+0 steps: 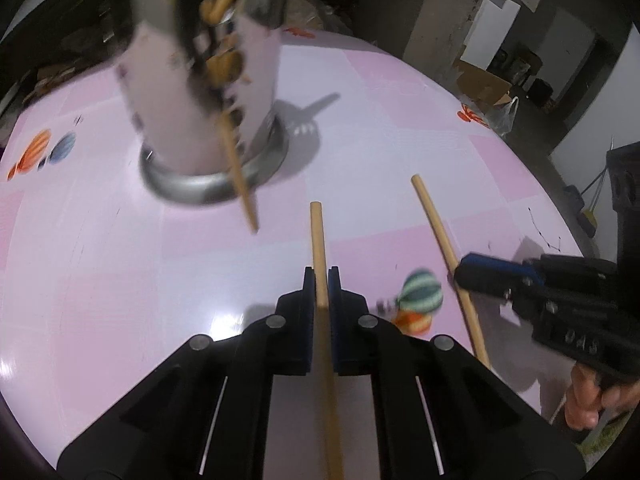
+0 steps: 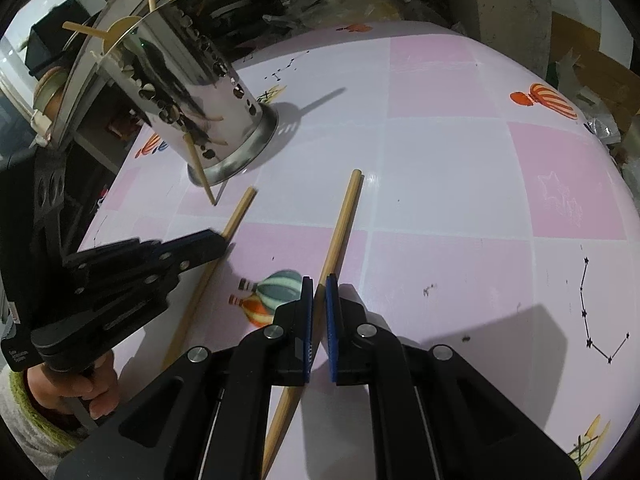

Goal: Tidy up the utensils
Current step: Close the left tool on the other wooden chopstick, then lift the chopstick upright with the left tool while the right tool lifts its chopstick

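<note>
Left claw (image 1: 322, 280): pointing steeply down toward 12 o'clock, blue pads clamped tight on a wooden chopstick (image 1: 320, 248).
Right claw (image 2: 319, 286): angled steeply down, pads pinched on another chopstick (image 2: 340, 224).
Left hand (image 2: 80, 390): wrapped round its handle at 8 o'clock.
Right hand (image 1: 592, 400): gripping its handle at 4 o'clock.

Holder (image 2: 208, 92): polished metal w/ punched holes, mirror-shiny, reflecting surroundings. Chopsticks (image 2: 340, 224): pale wood/bamboo, matt, smooth. Tablecloth (image 2: 440, 184): pink & white checks, plastic-looking, smooth w/ soft sheen, glare patch near left gripper (image 1: 321, 276) in left wrist view. Both grippers, incl. right gripper (image 2: 319, 284): matt black plastic bodies, blue ridged pads (image 2: 330, 308), small dull-metal pins. Sleeve (image 2: 24, 424): fuzzy fleece-like cloth.
</note>
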Available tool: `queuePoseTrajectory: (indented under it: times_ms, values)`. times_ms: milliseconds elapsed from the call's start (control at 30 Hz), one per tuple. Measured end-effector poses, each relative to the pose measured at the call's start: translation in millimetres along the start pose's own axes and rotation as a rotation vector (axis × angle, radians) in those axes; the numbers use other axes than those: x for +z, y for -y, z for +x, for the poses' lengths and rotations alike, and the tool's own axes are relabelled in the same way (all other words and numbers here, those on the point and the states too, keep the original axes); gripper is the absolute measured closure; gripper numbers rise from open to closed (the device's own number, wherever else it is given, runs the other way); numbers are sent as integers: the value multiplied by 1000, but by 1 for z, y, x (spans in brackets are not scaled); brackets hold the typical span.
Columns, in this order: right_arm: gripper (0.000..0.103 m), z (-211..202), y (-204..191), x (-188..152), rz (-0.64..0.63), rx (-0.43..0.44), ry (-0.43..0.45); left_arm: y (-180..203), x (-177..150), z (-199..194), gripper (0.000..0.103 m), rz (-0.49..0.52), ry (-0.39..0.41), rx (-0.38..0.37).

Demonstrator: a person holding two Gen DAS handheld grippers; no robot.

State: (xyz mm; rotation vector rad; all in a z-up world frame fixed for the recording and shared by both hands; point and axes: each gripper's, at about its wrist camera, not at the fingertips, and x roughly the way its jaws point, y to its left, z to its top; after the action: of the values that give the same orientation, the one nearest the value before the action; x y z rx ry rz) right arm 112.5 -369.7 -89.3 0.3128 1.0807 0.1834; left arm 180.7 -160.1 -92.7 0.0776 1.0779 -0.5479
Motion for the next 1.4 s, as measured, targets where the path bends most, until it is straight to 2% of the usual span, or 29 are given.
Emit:
queuePoseTrajectory:
  times_ms: [133, 267, 333, 433, 667, 900, 1033, 1133, 1267, 1400]
  values:
    - [96, -2, 2, 0, 10, 15, -22, -7, -8, -7, 97, -22, -21, -6]
    - [95, -4, 2, 6, 21, 11, -8, -11, -9, -6, 97, -34, -47, -28]
    - [94, -4, 1, 10, 20, 5, -6, -12, -8, -6, 91, -40, -61, -53]
    - [88, -3, 0, 18, 14, -10, 0, -11, -8, -8, 81, -22, -50, -51]
    - [86, 10, -10, 34, -28, -55, 1, -6, 5, 2, 78, 11, -44, -16]
    - [86, 27, -19, 39, -53, -137, -11, 0, 14, 10, 79, 59, -34, 36]
    - [87, 29, -25, 38, -67, -180, 1, 0, 15, 10, 91, 76, -23, 78]
    - [92, 30, -26, 37, -60, -211, 14, -2, 16, 11, 97, 80, -24, 91]
    - [95, 28, -22, 38, -30, -184, 18, -6, 18, 9, 97, 59, -26, 82]
    - [96, 15, -23, 39, -14, -148, 55, -7, 21, -5, 97, 42, 11, 54]
